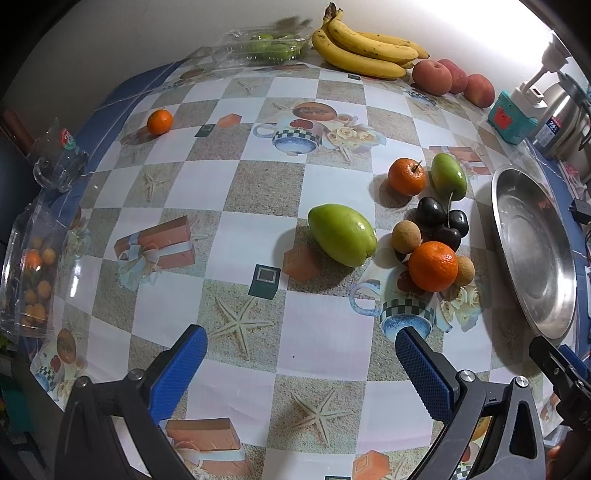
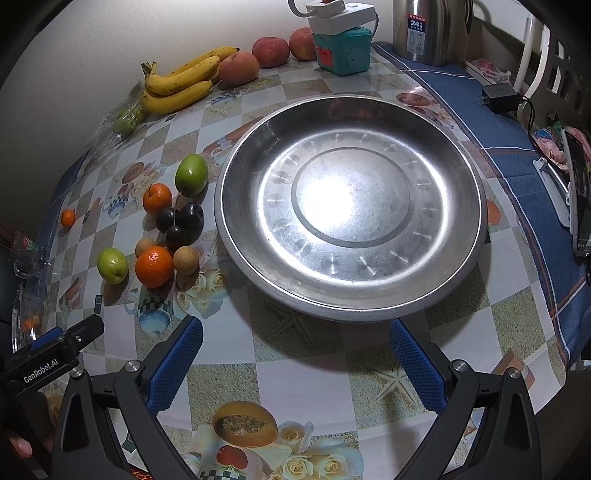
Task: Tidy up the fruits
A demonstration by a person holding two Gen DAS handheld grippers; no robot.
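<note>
A large steel plate (image 2: 458,206) lies on the checked tablecloth, bare inside; it also shows in the left wrist view (image 1: 554,295) at the right. Left of it is a cluster of fruit: a big green fruit (image 1: 341,234), a smaller green one (image 1: 448,176), two oranges (image 1: 433,266) (image 1: 406,176), dark plums (image 1: 443,221) and brown longans (image 1: 406,237). A lone small orange (image 1: 159,122) sits far left. My left gripper (image 1: 301,354) is open and empty, short of the cluster. My right gripper (image 2: 295,345) is open and empty, just before the plate's near rim.
Bananas (image 1: 364,46) and peaches (image 1: 432,76) lie along the back wall, with a clear box of green fruit (image 1: 269,46). A teal box (image 2: 341,50), a steel kettle (image 2: 424,29) and a charger (image 2: 498,98) stand back right. A glass mug (image 1: 55,158) and a clear box of small oranges (image 1: 33,280) are at the left edge.
</note>
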